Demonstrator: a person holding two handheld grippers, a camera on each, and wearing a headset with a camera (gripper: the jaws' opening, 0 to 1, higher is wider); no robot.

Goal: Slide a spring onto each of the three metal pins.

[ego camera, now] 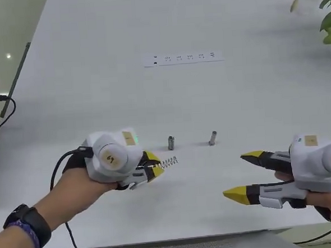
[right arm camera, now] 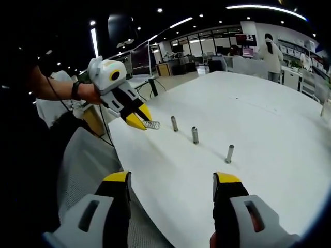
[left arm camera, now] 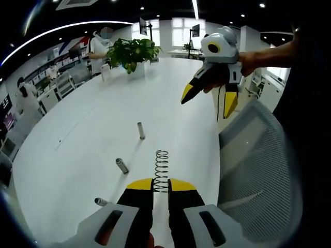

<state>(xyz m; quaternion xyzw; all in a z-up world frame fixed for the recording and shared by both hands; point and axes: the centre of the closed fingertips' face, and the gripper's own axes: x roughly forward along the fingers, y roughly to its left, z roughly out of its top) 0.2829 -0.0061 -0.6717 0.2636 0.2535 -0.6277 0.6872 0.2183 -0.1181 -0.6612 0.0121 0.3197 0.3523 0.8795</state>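
Note:
My left gripper (ego camera: 157,165) is shut on one end of a small coil spring (ego camera: 169,162), which sticks out level over the white table (ego camera: 152,91). In the left gripper view the spring (left arm camera: 161,169) stands between the yellow tips, in line with three short metal pins (left arm camera: 140,130) (left arm camera: 121,165) (left arm camera: 101,201). Two upright pins (ego camera: 171,142) (ego camera: 212,138) stand just beyond the spring in the head view. My right gripper (ego camera: 235,175) is open and holds nothing, to the right near the table's front edge. From the right gripper (right arm camera: 173,178) I see the three bare pins (right arm camera: 174,123) (right arm camera: 195,135) (right arm camera: 229,153).
A white power strip (ego camera: 183,58) lies flat further back on the table. A potted plant (ego camera: 321,7) stands at the far right corner. A dark cable (ego camera: 59,181) trails from the left hand. A mesh chair back (left arm camera: 258,165) sits beside the table's near edge.

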